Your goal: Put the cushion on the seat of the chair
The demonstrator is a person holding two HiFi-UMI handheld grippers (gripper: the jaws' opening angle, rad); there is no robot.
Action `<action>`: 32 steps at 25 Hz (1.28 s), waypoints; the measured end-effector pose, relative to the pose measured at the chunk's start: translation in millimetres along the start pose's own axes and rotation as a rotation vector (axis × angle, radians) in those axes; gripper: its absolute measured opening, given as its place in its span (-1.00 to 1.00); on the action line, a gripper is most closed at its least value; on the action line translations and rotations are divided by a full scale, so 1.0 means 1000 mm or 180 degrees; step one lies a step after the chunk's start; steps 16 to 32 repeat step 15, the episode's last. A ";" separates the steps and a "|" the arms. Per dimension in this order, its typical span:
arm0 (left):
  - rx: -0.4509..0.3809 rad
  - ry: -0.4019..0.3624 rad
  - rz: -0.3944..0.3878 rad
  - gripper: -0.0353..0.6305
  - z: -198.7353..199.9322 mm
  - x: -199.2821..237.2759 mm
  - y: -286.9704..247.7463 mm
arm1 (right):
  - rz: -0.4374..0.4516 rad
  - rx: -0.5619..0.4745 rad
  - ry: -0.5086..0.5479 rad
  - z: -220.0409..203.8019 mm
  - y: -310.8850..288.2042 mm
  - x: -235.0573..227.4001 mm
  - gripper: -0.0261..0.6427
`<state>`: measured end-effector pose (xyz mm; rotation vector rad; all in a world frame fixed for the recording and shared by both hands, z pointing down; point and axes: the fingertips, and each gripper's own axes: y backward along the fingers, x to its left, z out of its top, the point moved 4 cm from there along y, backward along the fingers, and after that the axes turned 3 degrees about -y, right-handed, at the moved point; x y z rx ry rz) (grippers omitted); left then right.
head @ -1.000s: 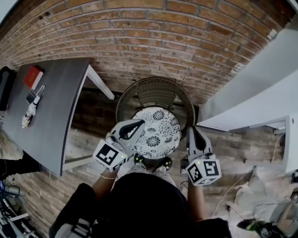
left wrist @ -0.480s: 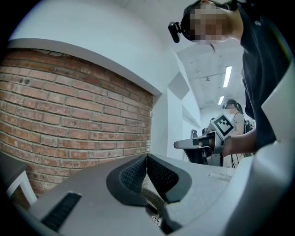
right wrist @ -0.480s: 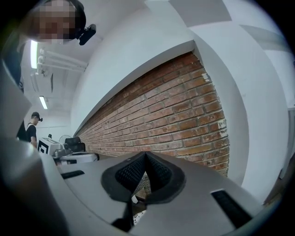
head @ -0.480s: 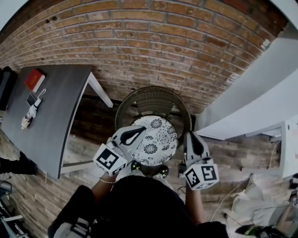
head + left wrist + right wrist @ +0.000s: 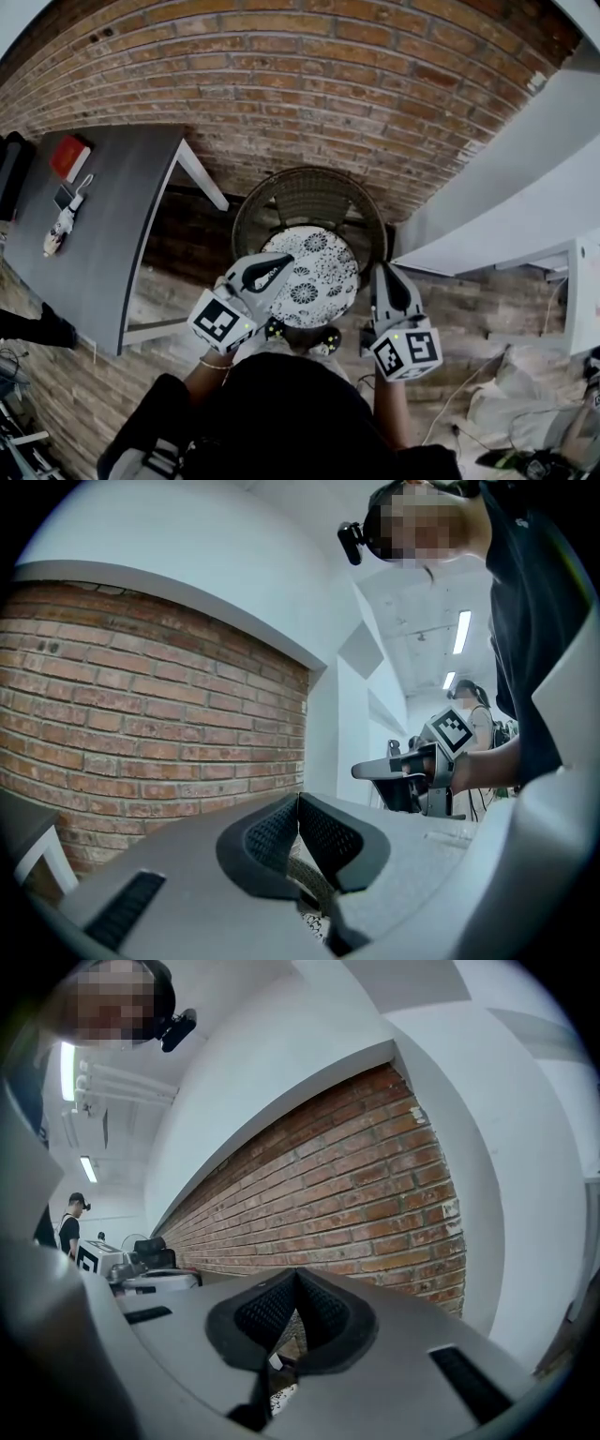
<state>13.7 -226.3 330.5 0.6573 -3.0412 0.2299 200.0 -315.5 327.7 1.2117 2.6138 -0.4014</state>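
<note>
At frame centre, the cushion [image 5: 317, 272] lies on the chair [image 5: 309, 192], between left gripper [image 5: 277, 263] and right gripper [image 5: 383, 277], both clenched empty, left nearer.

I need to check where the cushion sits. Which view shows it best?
The head view: the round patterned cushion lies almost whole on the wicker chair seat, only its near edge hidden by the left claw. Each gripper view shows just a small patterned sliver beneath its own shut claw.

Patterned cushion [image 5: 315, 274] – flat (on wicker chair [image 5: 309, 193]).
</note>
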 end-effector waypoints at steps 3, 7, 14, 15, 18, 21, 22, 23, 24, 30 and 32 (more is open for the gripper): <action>-0.0001 0.0026 0.0018 -0.88 -0.001 0.001 0.002 | -0.0002 0.0014 -0.0002 -0.001 0.001 0.000 -0.93; 0.0010 0.0030 0.0039 -0.88 0.000 0.001 0.004 | 0.0005 0.0011 -0.0003 -0.001 0.003 0.000 -0.93; 0.0004 0.0022 0.0029 -0.88 -0.001 -0.004 0.001 | 0.0015 0.0009 -0.0009 0.000 0.006 -0.002 -0.93; 0.0000 0.0023 0.0027 -0.88 -0.001 -0.004 0.001 | 0.0019 0.0006 -0.0010 0.000 0.006 -0.002 -0.93; 0.0000 0.0023 0.0027 -0.88 -0.001 -0.004 0.001 | 0.0019 0.0006 -0.0010 0.000 0.006 -0.002 -0.93; 0.0000 0.0023 0.0027 -0.88 -0.001 -0.004 0.001 | 0.0019 0.0006 -0.0010 0.000 0.006 -0.002 -0.93; 0.0000 0.0023 0.0027 -0.88 -0.001 -0.004 0.001 | 0.0019 0.0006 -0.0010 0.000 0.006 -0.002 -0.93; 0.0000 0.0023 0.0027 -0.88 -0.001 -0.004 0.001 | 0.0019 0.0006 -0.0010 0.000 0.006 -0.002 -0.93; 0.0000 0.0023 0.0027 -0.88 -0.001 -0.004 0.001 | 0.0019 0.0006 -0.0010 0.000 0.006 -0.002 -0.93; 0.0000 0.0023 0.0027 -0.88 -0.001 -0.004 0.001 | 0.0019 0.0006 -0.0010 0.000 0.006 -0.002 -0.93; 0.0000 0.0023 0.0027 -0.88 -0.001 -0.004 0.001 | 0.0019 0.0006 -0.0010 0.000 0.006 -0.002 -0.93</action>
